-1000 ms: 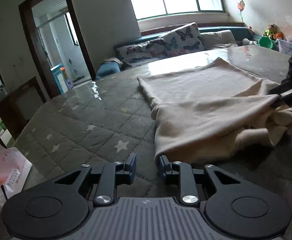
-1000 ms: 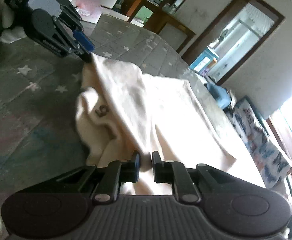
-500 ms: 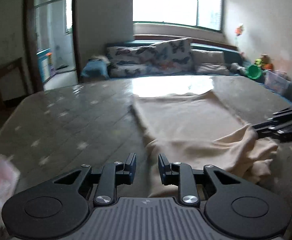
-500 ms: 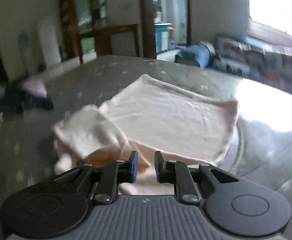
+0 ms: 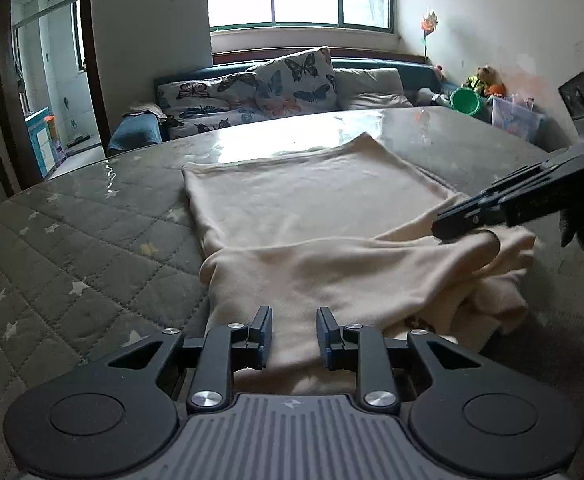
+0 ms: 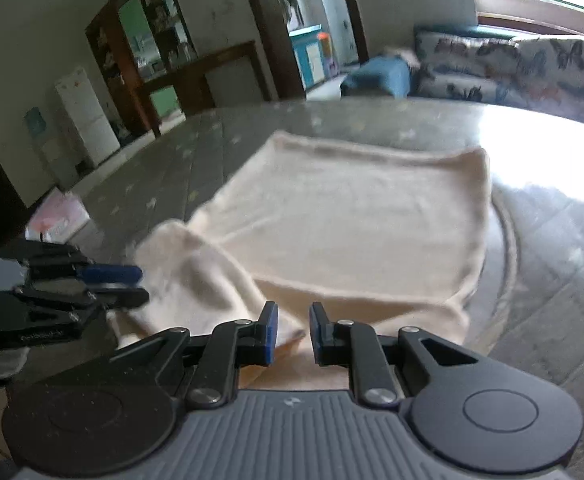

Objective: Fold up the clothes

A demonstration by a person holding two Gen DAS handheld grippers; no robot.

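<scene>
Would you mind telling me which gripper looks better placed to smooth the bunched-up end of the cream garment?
Probably right: the right gripper sits at the garment's crumpled corner, the left gripper over flatter cloth.

Cream garment [image 5: 312, 204]; grey star-patterned quilt [image 5: 72, 248]

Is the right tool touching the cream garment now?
Cannot tell. In the left wrist view the right tool overlaps the cream garment, but no contact or gap shows plainly.
</scene>
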